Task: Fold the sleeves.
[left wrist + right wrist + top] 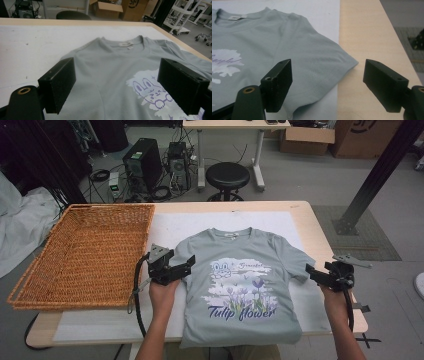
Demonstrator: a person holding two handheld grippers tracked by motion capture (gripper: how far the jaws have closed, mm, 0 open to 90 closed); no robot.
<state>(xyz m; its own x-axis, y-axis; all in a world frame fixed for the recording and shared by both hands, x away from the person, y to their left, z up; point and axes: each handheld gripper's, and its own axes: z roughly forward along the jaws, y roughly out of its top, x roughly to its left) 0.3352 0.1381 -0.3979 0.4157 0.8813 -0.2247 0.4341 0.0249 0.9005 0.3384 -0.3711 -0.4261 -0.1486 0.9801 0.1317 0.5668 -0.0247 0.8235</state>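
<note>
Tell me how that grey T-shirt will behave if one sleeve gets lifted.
The T-shirt is thin cloth lying flat, so it will probably drape and sag rather than hold shape. It looks light. Its hem hangs over the table edge, so a pull may drag the whole shirt along.

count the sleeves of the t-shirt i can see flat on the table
2. One sleeve lies on the shirt's left side in the high view, by the left gripper. The other sleeve spreads to the right, its hem just ahead of the right gripper.
</note>
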